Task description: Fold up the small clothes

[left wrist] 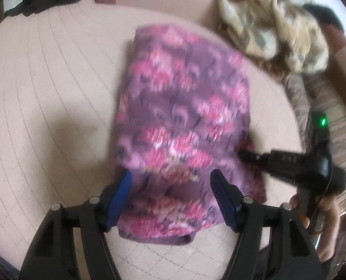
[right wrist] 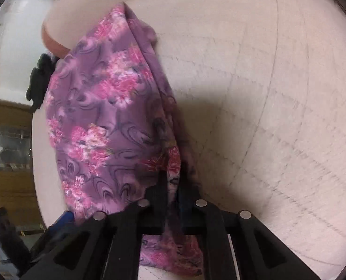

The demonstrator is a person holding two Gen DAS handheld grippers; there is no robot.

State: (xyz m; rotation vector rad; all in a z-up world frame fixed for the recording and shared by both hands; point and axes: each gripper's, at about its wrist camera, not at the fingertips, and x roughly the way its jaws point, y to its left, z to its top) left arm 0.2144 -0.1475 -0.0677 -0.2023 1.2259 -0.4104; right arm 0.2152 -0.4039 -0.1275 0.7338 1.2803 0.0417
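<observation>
The purple, pink-flowered cloth garment [left wrist: 184,116] lies partly folded on the beige quilted cushion [left wrist: 44,93], with its near hem toward six o'clock in the left wrist view. The right gripper [right wrist: 173,182] has its jaws pinched tight on the garment's right edge, cloth bunched between them. The left gripper [left wrist: 171,177] hangs wide open over the near hem, blue pads either side of the fabric and gripping nothing. To fold well, the left one should probably close on the hem at six o'clock, level with the right's hold, so both lift evenly toward twelve. A beige patterned blanket [left wrist: 273,30] sits at two o'clock, well apart.
</observation>
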